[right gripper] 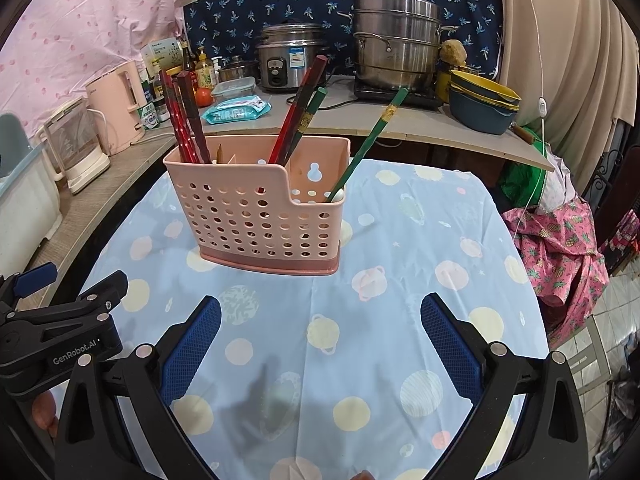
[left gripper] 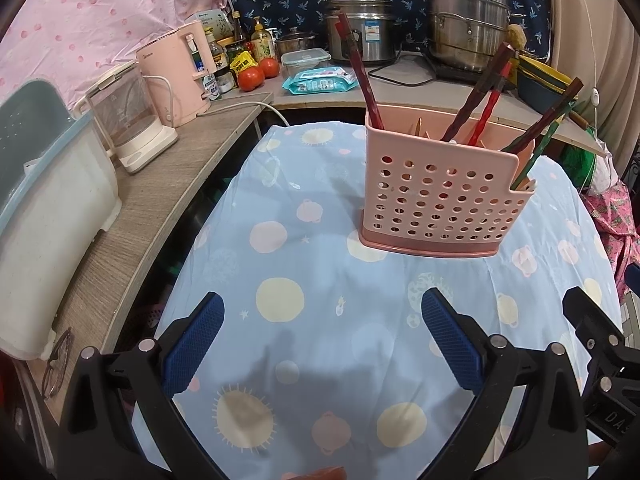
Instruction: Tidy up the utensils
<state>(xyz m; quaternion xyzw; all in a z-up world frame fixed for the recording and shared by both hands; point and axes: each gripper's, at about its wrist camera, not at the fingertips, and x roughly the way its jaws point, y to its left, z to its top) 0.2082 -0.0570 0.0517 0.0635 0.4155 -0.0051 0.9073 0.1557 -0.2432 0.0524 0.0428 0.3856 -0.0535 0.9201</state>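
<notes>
Looks close to finished, judging by what stands where: pink perforated utensil holder [right gripper: 260, 216] upright near the middle of the blue planet-print tablecloth [right gripper: 400, 300], well ahead of both grippers, with every visible utensil already inside it. Dark red chopsticks [right gripper: 186, 116] leaning in the left compartment, another red and dark pair [right gripper: 296, 116] angled in the middle, green chopsticks [right gripper: 372, 136] slanting out of the lower-walled right section; something pale at the foot of the green ones, too small to identify. Nothing loose left on the cloth in either view, so little or nothing apparently remaining beyond perhaps straightening or regrouping the sticks by colour — a judgement only. Left gripper [left gripper: 322, 340] spread wide, blue pads far apart, hanging over bare cloth on the near side of the holder, gripping nothing and touching nothing. Right gripper [right gripper: 320, 340] equally spread, likewise empty, poised above the cloth short of the holder, with the left gripper's black body showing at the lower left edge of its view. Cluttered counter behind: rice cooker [right gripper: 290, 60], stacked steel steamer [right gripper: 396, 40], pink kettle [left gripper: 176, 76], tomatoes [left gripper: 251, 78], none of it part of the job as far as can be told.
</notes>
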